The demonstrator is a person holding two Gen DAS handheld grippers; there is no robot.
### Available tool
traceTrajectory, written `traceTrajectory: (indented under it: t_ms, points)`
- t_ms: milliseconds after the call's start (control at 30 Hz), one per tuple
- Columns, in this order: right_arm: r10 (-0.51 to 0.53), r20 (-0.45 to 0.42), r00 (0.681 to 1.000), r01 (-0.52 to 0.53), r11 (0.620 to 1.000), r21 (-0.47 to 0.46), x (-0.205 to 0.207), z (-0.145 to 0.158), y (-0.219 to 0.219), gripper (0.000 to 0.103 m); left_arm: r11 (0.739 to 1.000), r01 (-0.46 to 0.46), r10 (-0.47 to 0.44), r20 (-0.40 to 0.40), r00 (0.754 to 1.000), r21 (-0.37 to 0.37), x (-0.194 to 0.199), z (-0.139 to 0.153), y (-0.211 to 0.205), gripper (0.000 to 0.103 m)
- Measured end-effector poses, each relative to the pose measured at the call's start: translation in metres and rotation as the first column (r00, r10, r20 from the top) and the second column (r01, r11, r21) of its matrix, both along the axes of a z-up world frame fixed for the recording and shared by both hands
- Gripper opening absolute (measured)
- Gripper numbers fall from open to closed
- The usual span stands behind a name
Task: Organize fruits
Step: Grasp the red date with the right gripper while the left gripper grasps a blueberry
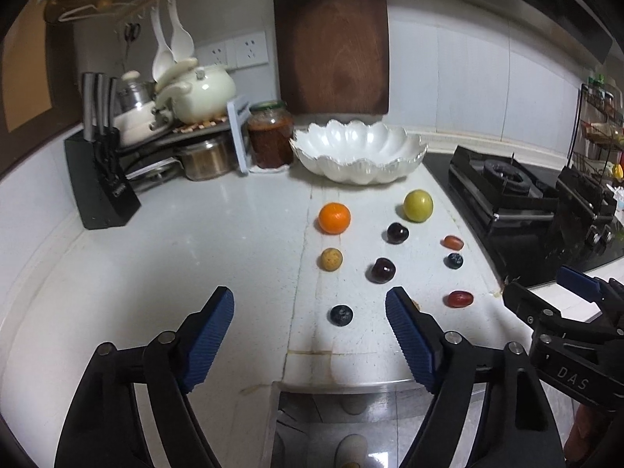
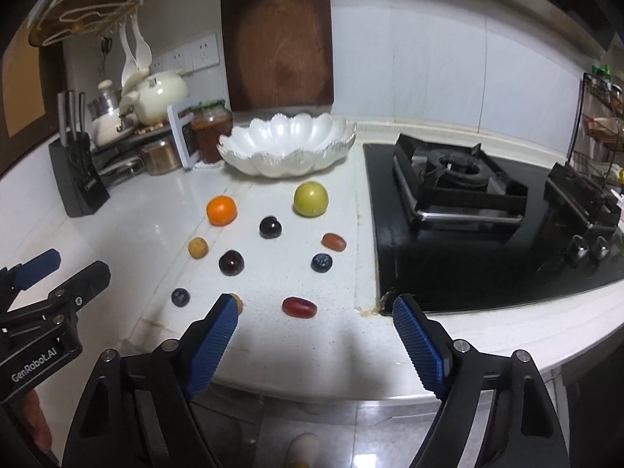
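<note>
Several fruits lie on the white counter in front of a white scalloped bowl (image 1: 358, 152) (image 2: 288, 144): an orange (image 1: 334, 217) (image 2: 221, 210), a green plum (image 1: 418, 205) (image 2: 310, 199), two dark cherries (image 1: 397, 233) (image 1: 382, 270), a tan longan (image 1: 332, 259), two blueberries (image 1: 341, 315) (image 1: 453, 260) and two red grape tomatoes (image 1: 460, 298) (image 2: 299, 307). My left gripper (image 1: 310, 304) is open and empty, near the front blueberry. My right gripper (image 2: 316, 308) is open and empty, near the front red tomato. A second tan fruit (image 2: 237, 303) is partly hidden behind its left finger.
A black gas stove (image 1: 507, 199) (image 2: 460, 187) lies to the right. A knife block (image 1: 99, 187), pots, a kettle (image 1: 199, 91) and a jar (image 1: 271, 134) stand at the back left. A wooden cutting board (image 1: 331, 45) leans on the wall. The counter's front edge (image 2: 351, 392) lies below the grippers.
</note>
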State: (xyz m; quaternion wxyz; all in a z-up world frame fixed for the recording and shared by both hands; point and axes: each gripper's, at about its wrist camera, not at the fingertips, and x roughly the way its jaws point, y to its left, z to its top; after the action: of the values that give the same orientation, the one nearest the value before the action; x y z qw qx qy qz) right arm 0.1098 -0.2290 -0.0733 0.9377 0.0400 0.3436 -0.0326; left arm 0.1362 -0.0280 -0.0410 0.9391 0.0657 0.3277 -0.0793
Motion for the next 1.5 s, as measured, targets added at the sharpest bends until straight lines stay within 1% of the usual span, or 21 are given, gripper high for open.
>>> traceTrajectory:
  t_ms: [167,267,333,467,567,733,833,900,933,1133,1200,1267,1333,1367,1500]
  points:
    - [0.001,-0.051,0.999,0.000,1.000,0.008,0.020,-0.019,0.003,0.073,1.000,0.009,-0.009,-0.049,0.999,-0.004,0.020,-0.020,-0.003,0.076]
    - [-0.002,-0.068,0.998,0.003,1.000,0.003,0.028,-0.027,0.004,0.072,1.000,0.015,-0.015,-0.074,0.997,0.000,0.029,-0.031,-0.005,0.071]
    - [-0.003,-0.078,0.997,0.004,1.000,0.002,0.033,-0.032,0.005,0.070,1.000,0.024,-0.024,-0.095,0.995,-0.007,0.034,-0.039,-0.008,0.071]
    - [-0.005,-0.107,0.994,0.008,1.000,0.022,0.041,-0.042,0.003,0.066,0.999,0.044,-0.044,-0.135,0.990,-0.008,0.044,-0.053,-0.015,0.063]
    - [-0.014,-0.124,0.992,0.018,0.999,0.032,0.047,-0.049,0.002,0.065,0.998,0.053,-0.055,-0.161,0.985,-0.012,0.050,-0.063,-0.018,0.061]
    - [-0.020,-0.143,0.989,0.026,0.999,0.041,0.055,-0.057,0.002,0.061,0.998,0.057,-0.060,-0.199,0.978,-0.025,0.057,-0.074,-0.021,0.056]
    - [-0.019,-0.141,0.990,0.025,0.999,0.040,0.058,-0.059,0.003,0.058,0.998,0.052,-0.060,-0.217,0.974,-0.043,0.060,-0.078,-0.021,0.055]
    - [-0.015,-0.143,0.990,0.020,0.999,0.033,0.060,-0.059,0.005,0.058,0.997,0.057,-0.066,-0.229,0.971,-0.046,0.063,-0.081,-0.022,0.049]
    - [-0.016,-0.146,0.989,0.021,0.999,0.031,0.061,-0.060,0.005,0.056,0.997,0.060,-0.070,-0.235,0.969,-0.048,0.064,-0.083,-0.023,0.048]
    - [-0.003,-0.157,0.988,0.008,0.999,0.036,0.064,-0.064,0.007,0.048,0.996,0.067,-0.078,-0.244,0.967,-0.053,0.066,-0.087,-0.026,0.041]
    - [0.002,-0.163,0.987,0.003,1.000,0.030,0.065,-0.066,0.009,0.046,0.996,0.064,-0.076,-0.246,0.966,-0.054,0.067,-0.088,-0.025,0.037]
    - [0.010,-0.166,0.986,-0.004,0.999,0.033,0.065,-0.067,0.009,0.040,0.996,0.065,-0.078,-0.250,0.965,-0.059,0.069,-0.088,-0.025,0.034]
    - [0.013,-0.170,0.985,-0.009,1.000,0.028,0.066,-0.068,0.010,0.036,0.996,0.073,-0.083,-0.247,0.965,-0.053,0.069,-0.089,-0.027,0.030]
    - [0.016,-0.172,0.985,-0.011,1.000,0.028,0.067,-0.069,0.010,0.034,0.996,0.079,-0.088,-0.242,0.966,-0.046,0.068,-0.089,-0.028,0.024]
    - [0.016,-0.170,0.985,-0.012,1.000,0.022,0.067,-0.070,0.009,0.032,0.995,0.083,-0.093,-0.241,0.966,-0.050,0.069,-0.089,-0.028,0.023]
